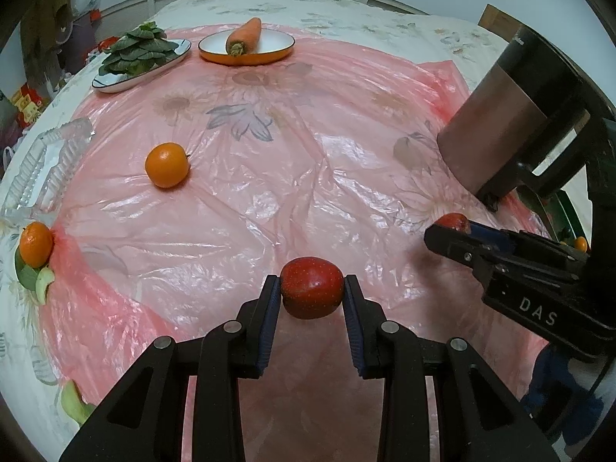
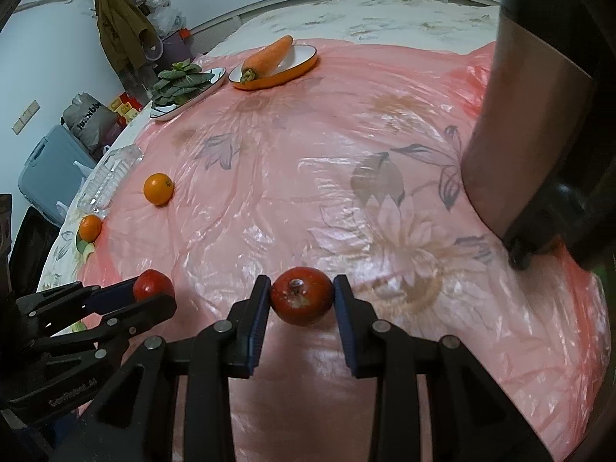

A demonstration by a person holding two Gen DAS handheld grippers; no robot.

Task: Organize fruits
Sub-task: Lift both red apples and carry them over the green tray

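Observation:
My left gripper [image 1: 312, 288] is shut on a red apple [image 1: 312, 292] and holds it just above the pink plastic sheet [image 1: 308, 173]. My right gripper [image 2: 301, 296] is shut on a second red apple [image 2: 301, 295]. Each gripper shows in the other's view: the right one [image 1: 448, 231] at the right with its apple [image 1: 456, 222], the left one [image 2: 152, 294] at the lower left with its apple [image 2: 153, 284]. An orange [image 1: 167, 164] lies on the sheet to the left. Another orange [image 1: 35, 243] lies at the sheet's left edge. Both show in the right wrist view [image 2: 158, 188] [image 2: 90, 228].
A clear plastic tray [image 1: 42, 165] sits at the table's left edge. At the back stand a plate of leafy greens [image 1: 140, 57] and an orange-rimmed plate [image 1: 269, 44] with a carrot [image 1: 244, 36]. A metal kettle [image 1: 508, 115] stands at the right.

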